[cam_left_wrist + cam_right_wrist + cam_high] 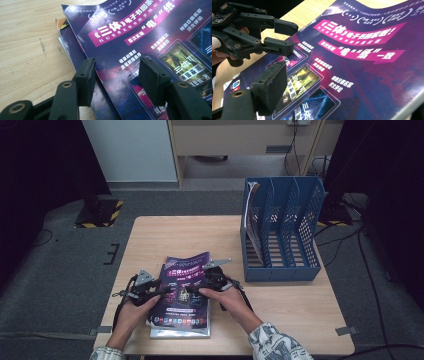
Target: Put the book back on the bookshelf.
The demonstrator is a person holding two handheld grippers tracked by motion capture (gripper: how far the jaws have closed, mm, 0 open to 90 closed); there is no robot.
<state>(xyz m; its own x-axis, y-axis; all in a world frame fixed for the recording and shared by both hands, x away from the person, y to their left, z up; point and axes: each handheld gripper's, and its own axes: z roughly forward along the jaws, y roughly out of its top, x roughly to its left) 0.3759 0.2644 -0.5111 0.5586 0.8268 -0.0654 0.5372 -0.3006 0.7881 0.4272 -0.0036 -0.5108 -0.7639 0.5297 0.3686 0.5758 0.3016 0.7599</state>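
Note:
A purple magazine [186,265] [140,32] [362,62] with pink title bands tops a small stack [177,331] at the table's front middle. Its far end curls up a little. My left gripper [161,292] [117,75] [284,36] is at the magazine's left edge, jaws apart, one beside the edge and one over the cover. From the right, my right gripper [192,290] reaches over the cover. One black finger [270,85] shows above the page, and the other is hidden past the raised right edge. Both grippers are open.
A blue perforated file rack [280,220] stands at the table's back right, with a thin booklet [250,215] leaning in its left slot. Bare wood [170,232] lies behind the stack. Darker magazines [72,50] sit under the top one. Cables run over the floor at right.

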